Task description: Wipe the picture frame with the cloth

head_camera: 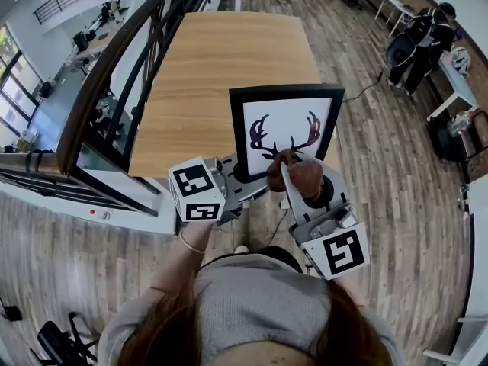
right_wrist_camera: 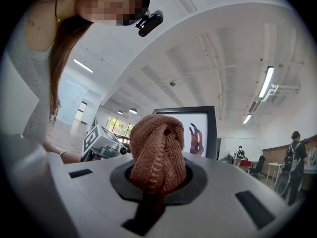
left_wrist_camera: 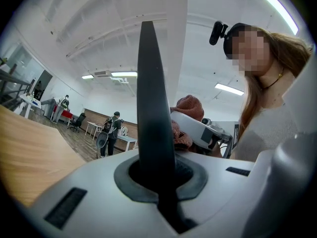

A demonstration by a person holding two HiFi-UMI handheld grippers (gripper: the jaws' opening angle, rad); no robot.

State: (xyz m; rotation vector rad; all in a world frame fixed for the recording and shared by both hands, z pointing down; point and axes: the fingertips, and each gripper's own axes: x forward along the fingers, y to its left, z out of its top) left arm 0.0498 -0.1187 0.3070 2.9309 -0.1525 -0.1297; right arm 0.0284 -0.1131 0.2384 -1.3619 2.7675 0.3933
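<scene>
By one picture frame (head_camera: 286,120) are one cloth (head_camera: 296,170), two grippers (head_camera: 239,175) (head_camera: 293,183).

1. My head view sits above the person (head_camera: 252,303) and faces steeply down: table (head_camera: 221,75) far, picture frame (head_camera: 287,128) near.
2. Left gripper view sits hard against the frame's edge, faces level and rightward, and catches the cloth (left_wrist_camera: 189,107).
3. Right gripper view faces far, slightly upward, with the cloth close. All three share the frame.

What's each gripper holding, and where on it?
Left gripper clamps the picture frame by its edge near the lower left corner. Right gripper pinches the bunched cloth.
</scene>
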